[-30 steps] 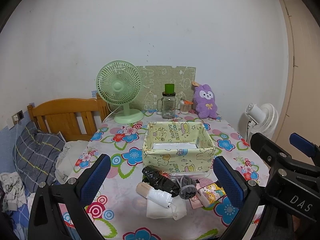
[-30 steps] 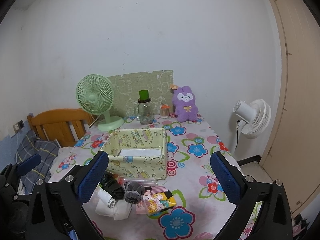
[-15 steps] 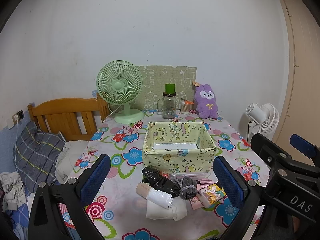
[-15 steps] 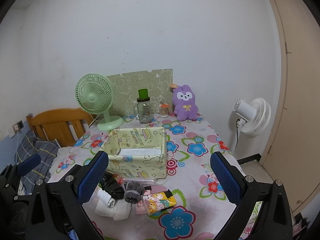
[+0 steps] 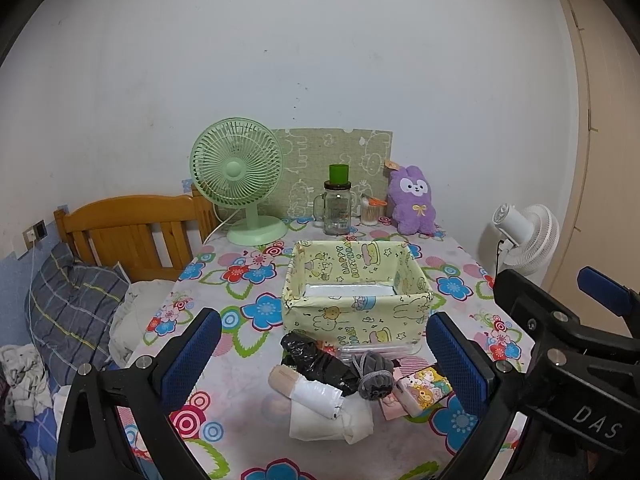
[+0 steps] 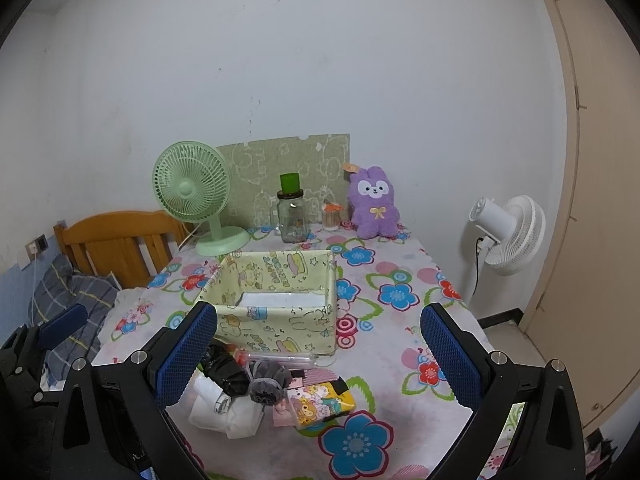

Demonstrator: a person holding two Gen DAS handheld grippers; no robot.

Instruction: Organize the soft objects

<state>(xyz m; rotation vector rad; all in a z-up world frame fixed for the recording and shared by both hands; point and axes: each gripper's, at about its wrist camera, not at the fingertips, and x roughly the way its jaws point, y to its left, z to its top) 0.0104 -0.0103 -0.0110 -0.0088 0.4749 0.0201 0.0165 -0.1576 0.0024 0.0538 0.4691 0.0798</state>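
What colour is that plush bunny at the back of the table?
Purple, with a white face and a yellow bow; the plush bunny shows best in the right wrist view.

White walls (image 5: 320,60), a wooden headboard (image 5: 128,232) at left, a beige door (image 6: 592,200) at right.

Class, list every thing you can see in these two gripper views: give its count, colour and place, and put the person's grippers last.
fabric box: 1, pale yellow-green cartoon print, table centre
soft pile: 1 heap, black, grey and white pieces, in front of the box
tissue pack: 1, yellow cartoon print, right of the pile
table: 1, flowered cloth
desk fan: 1, green, back left of the table
jar: 1, clear with green lid, back centre
plush rabbit: 1, purple, back right
floor fan: 1, white, right of the table
headboard: 1, wooden, left
left gripper: 1, black with blue pads, open
right gripper: 1, same, open
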